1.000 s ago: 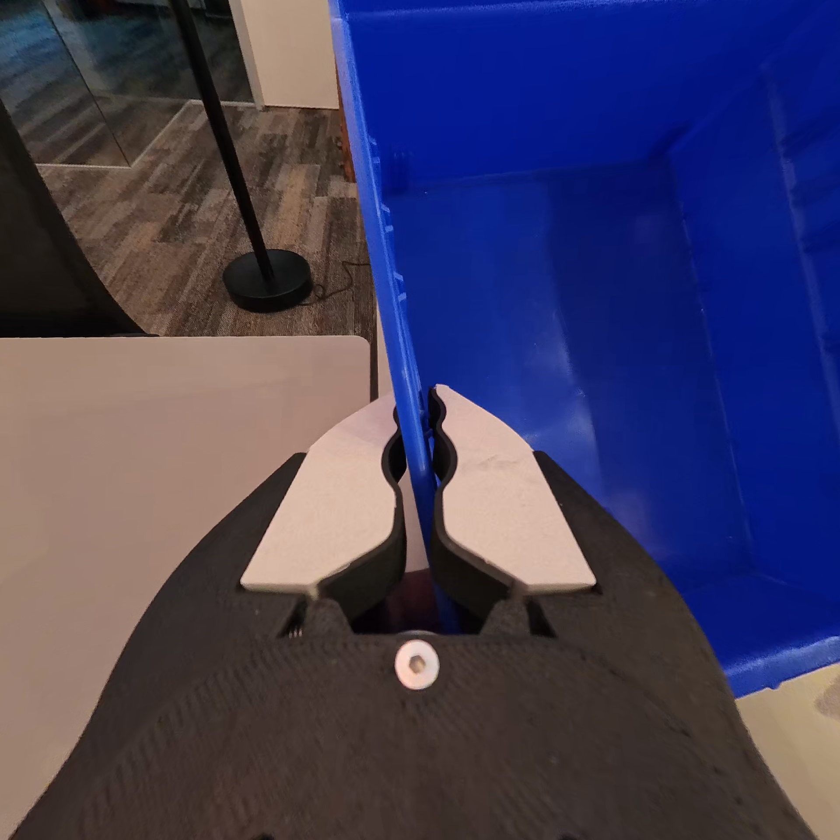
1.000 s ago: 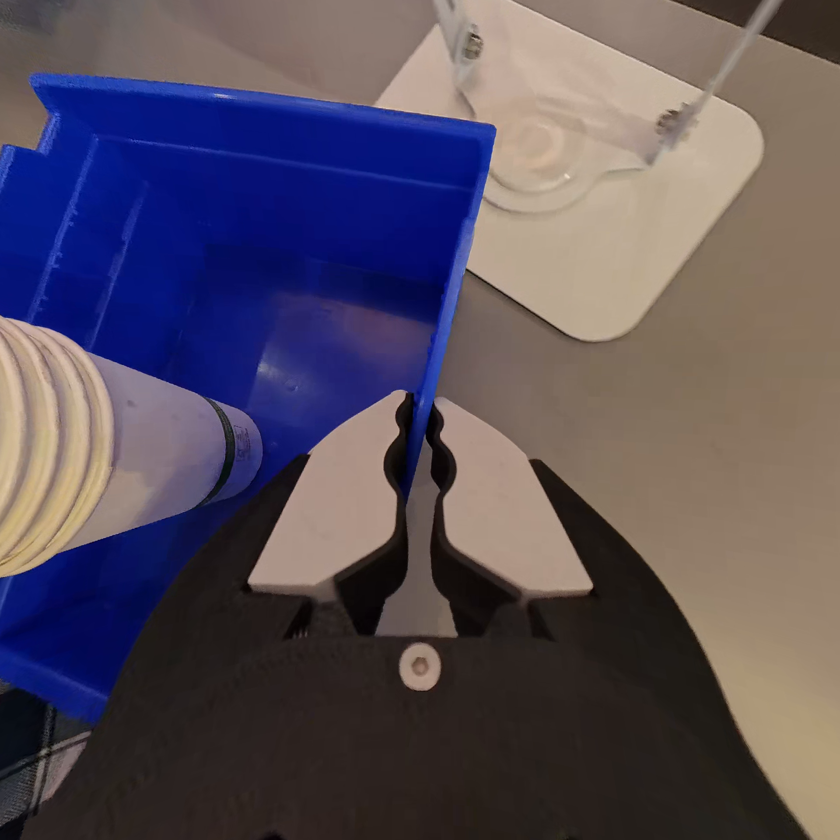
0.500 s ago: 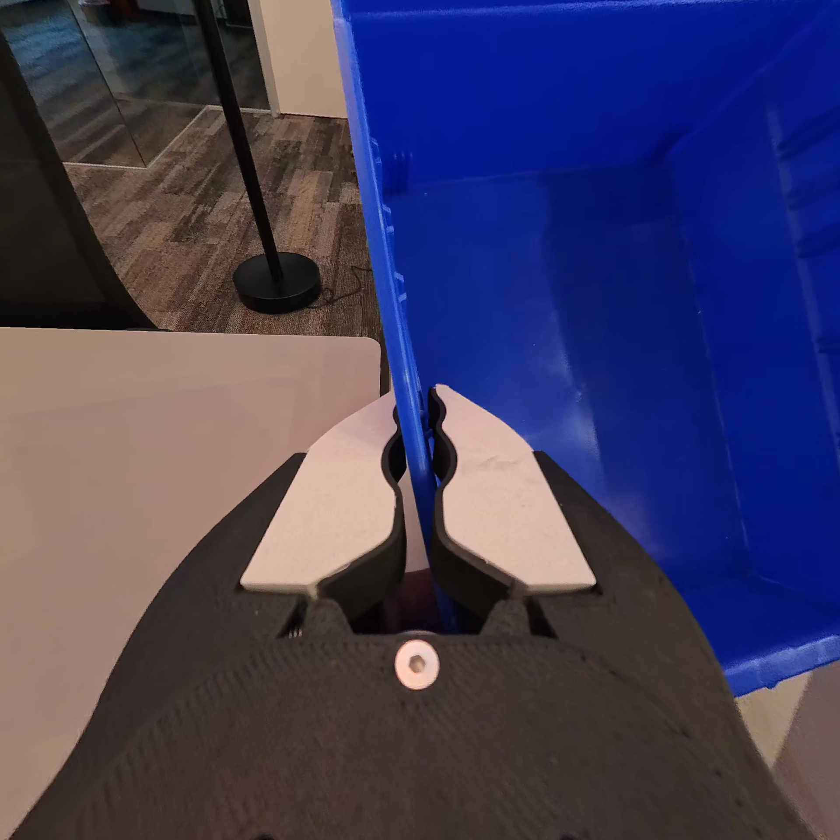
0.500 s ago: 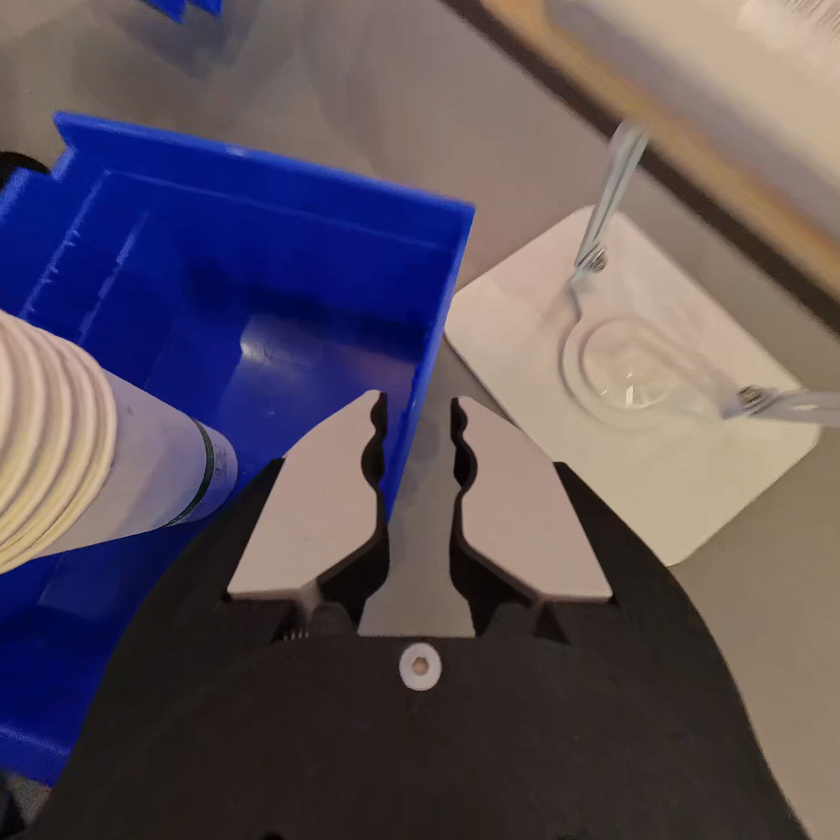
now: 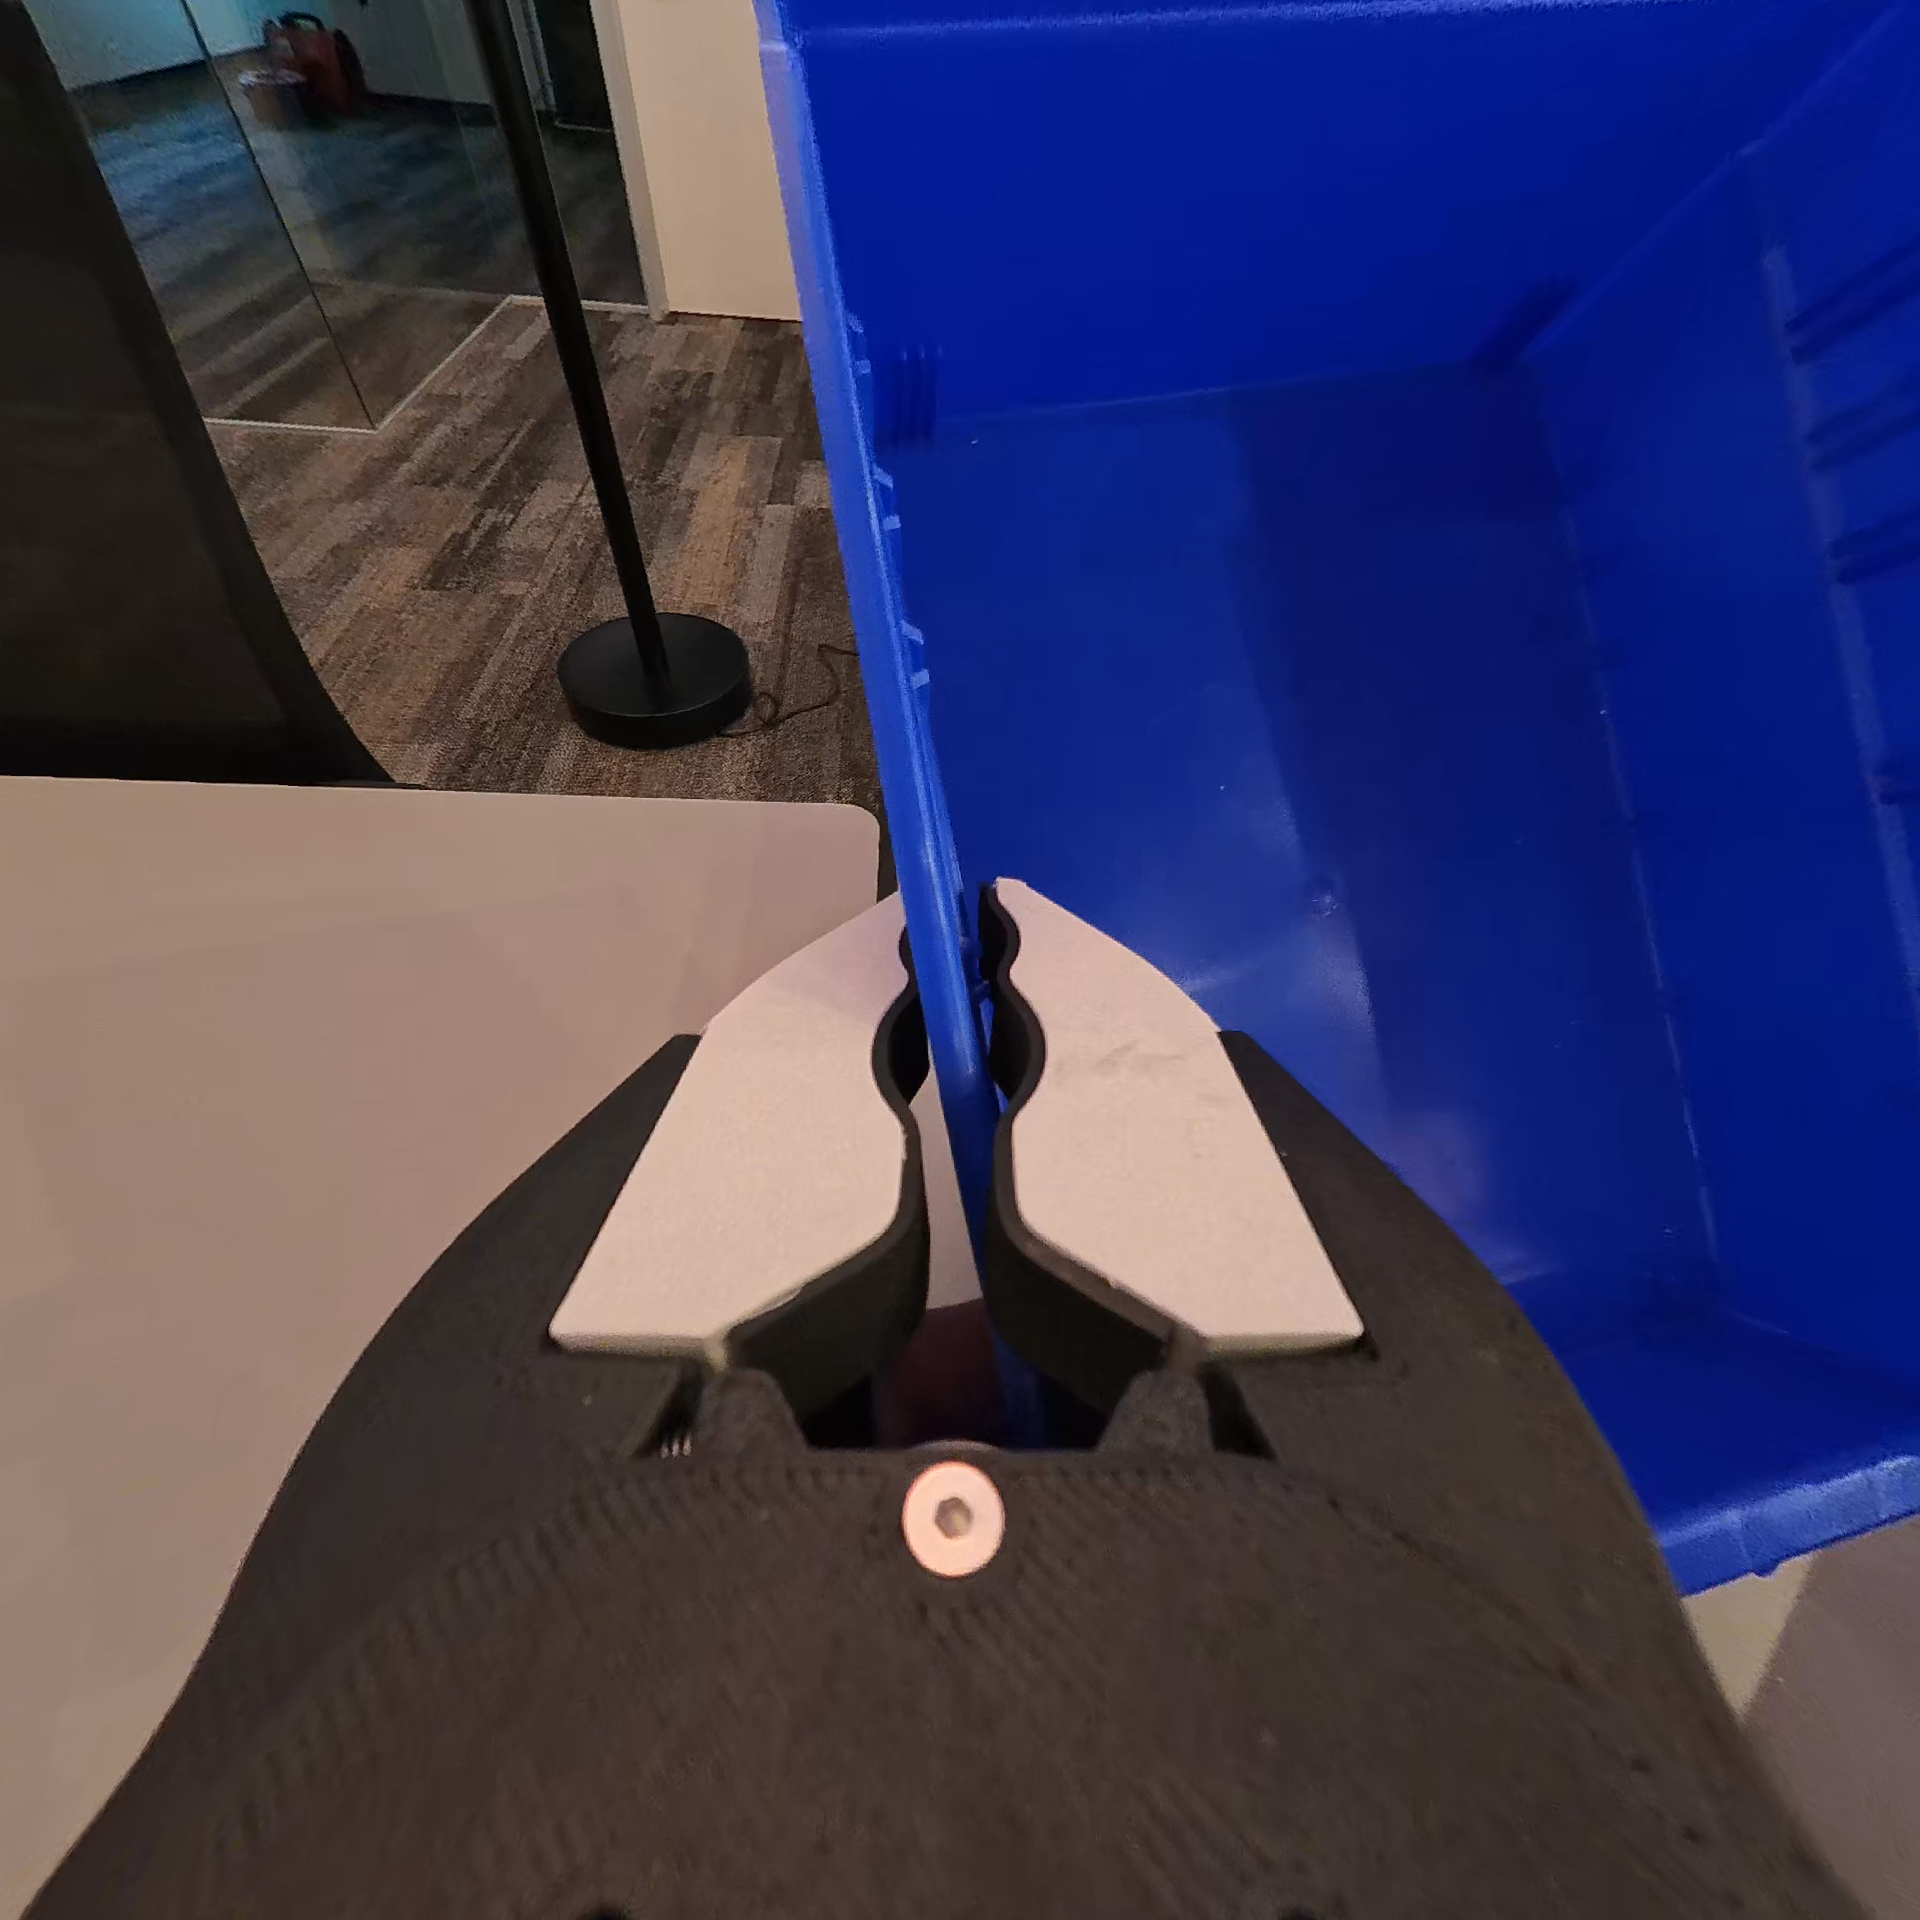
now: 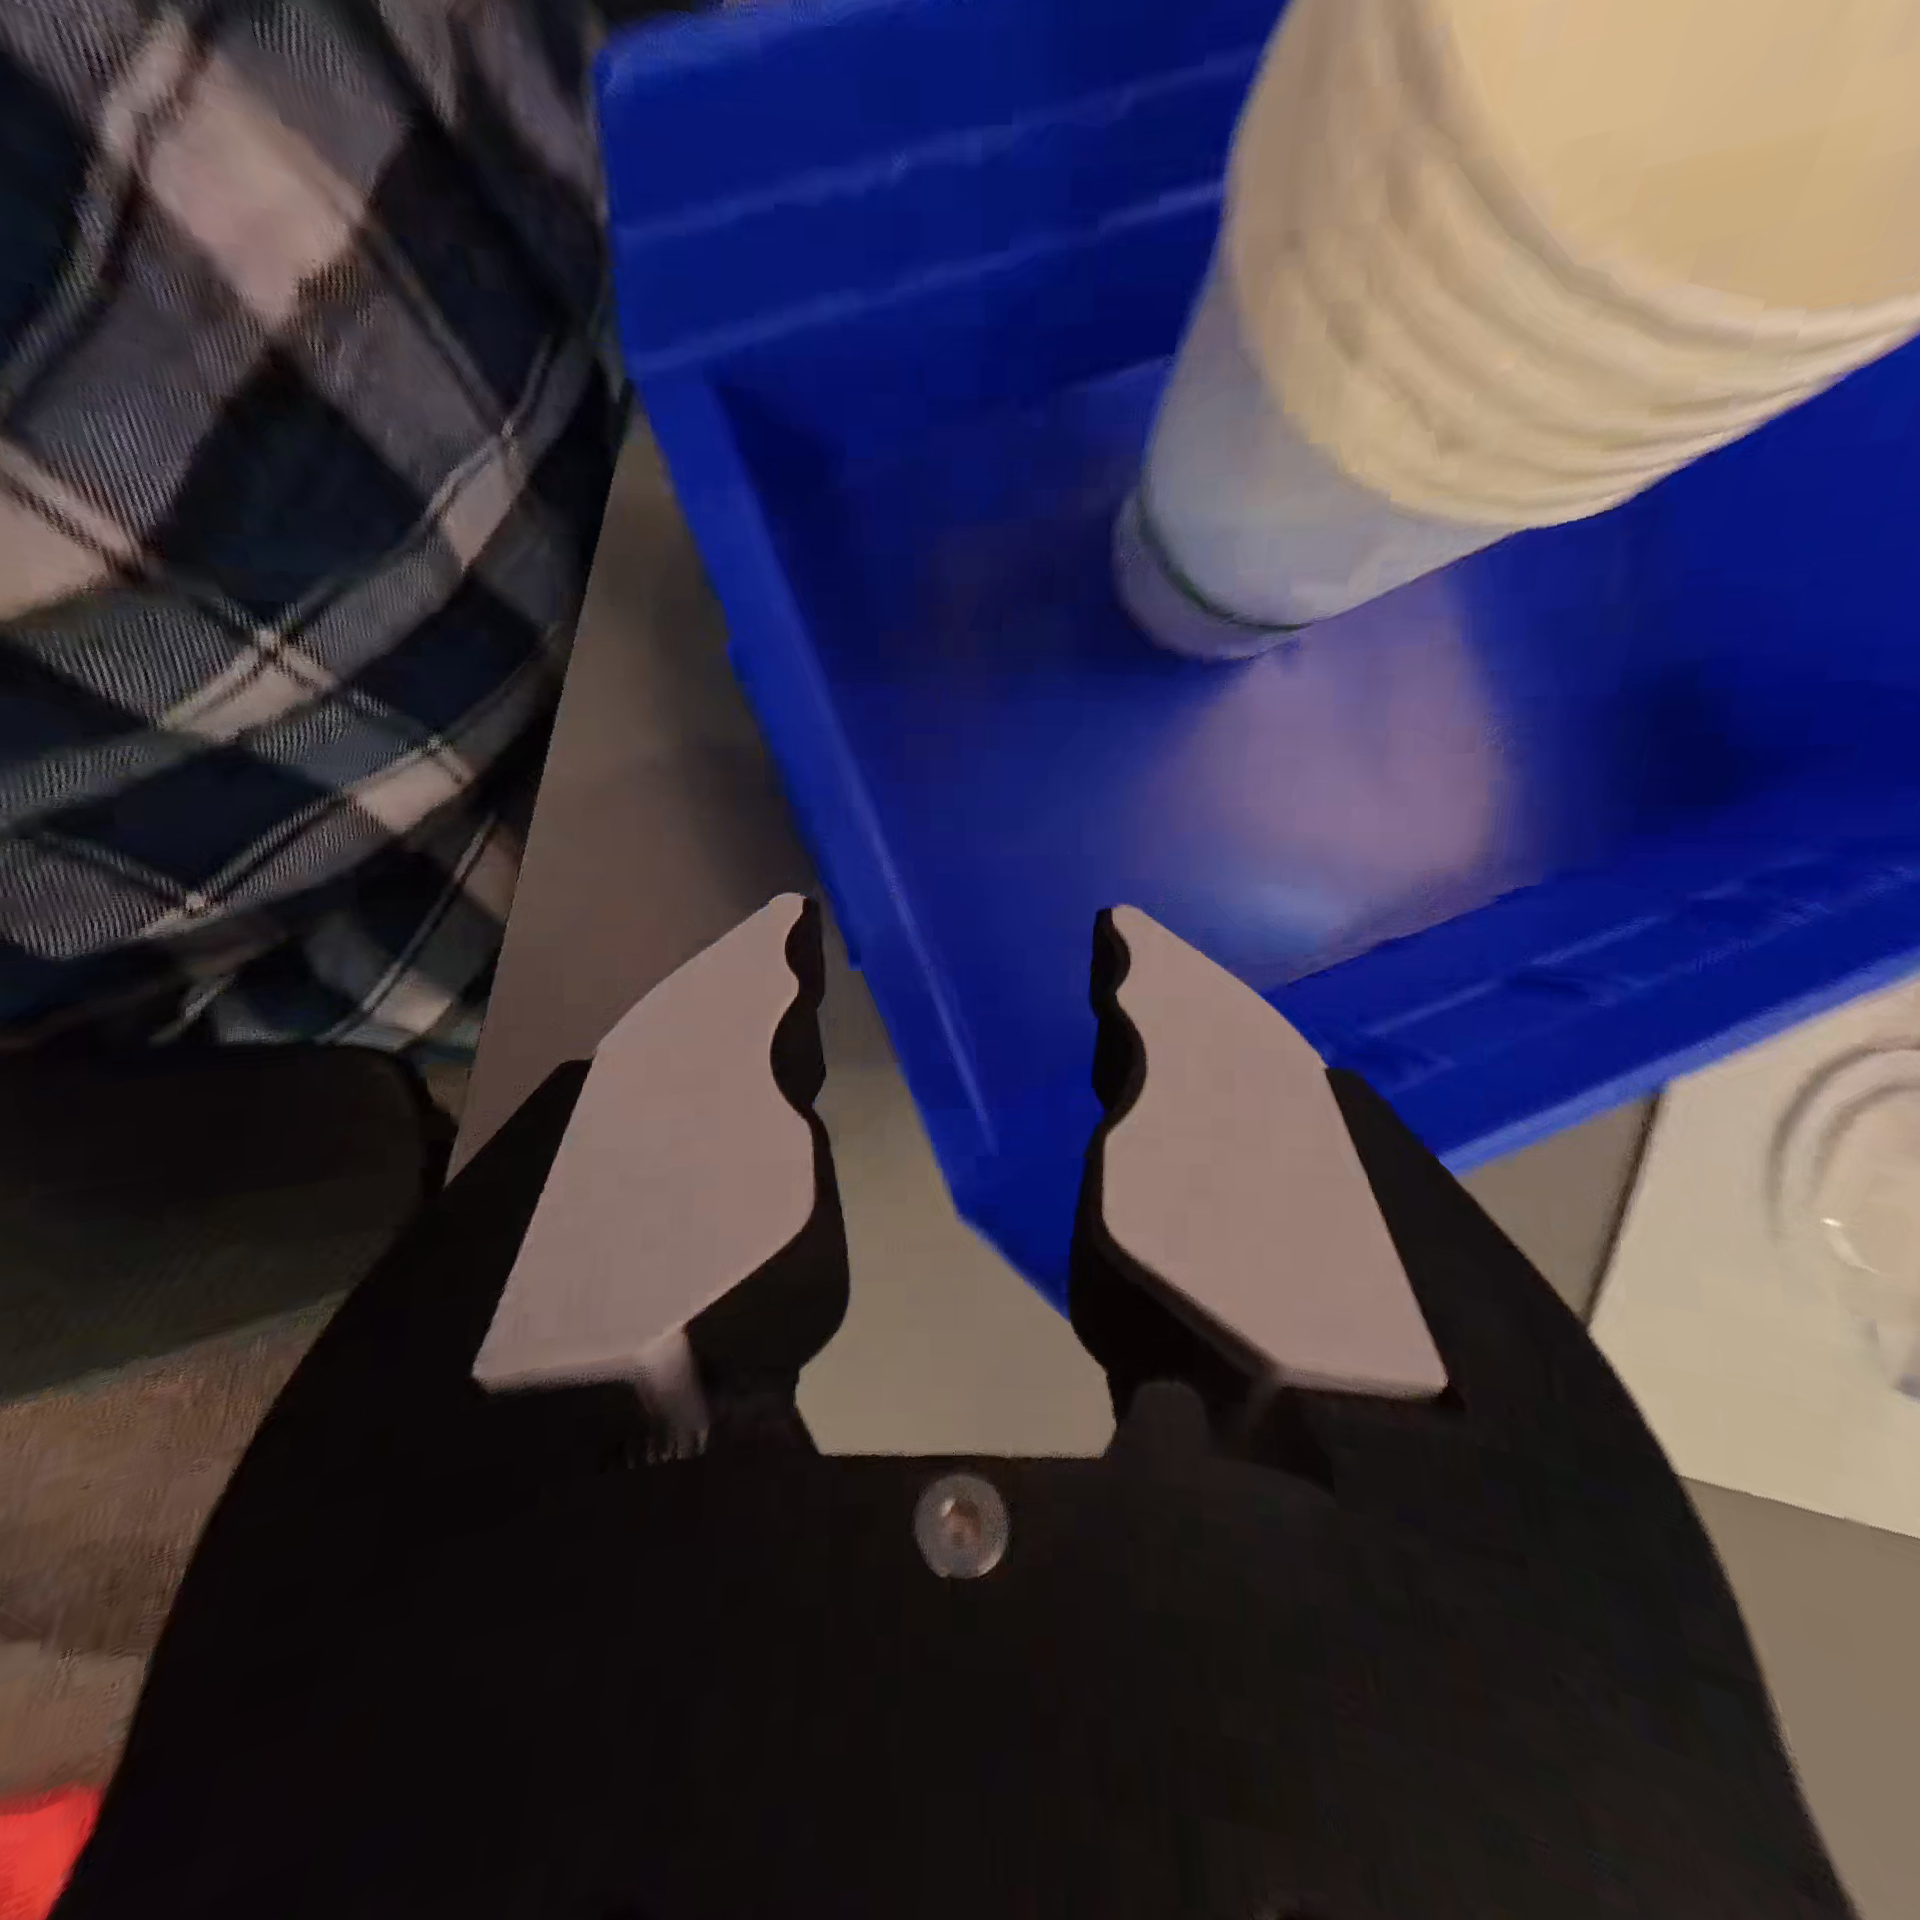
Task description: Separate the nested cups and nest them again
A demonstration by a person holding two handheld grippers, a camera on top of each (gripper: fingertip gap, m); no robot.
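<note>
The right gripper [image 6: 956, 914] has let go of the blue plastic bin [image 6: 1039, 727]; its jaws are now spread, free to reach the stack of white paper cups [image 6: 1403, 312] standing inside. The left gripper [image 5: 951, 914] still pinches the bin wall.

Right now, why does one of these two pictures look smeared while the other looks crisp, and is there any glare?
Left wrist view: sharp, with the blue bin wall gripped in the left hand-held gripper and a soft sheen on the bin's inner wall. Right wrist view: motion-blurred throughout, smearing the stack of cups and plaid sleeve; a pale reflection lies on the bin floor below the cups.
</note>
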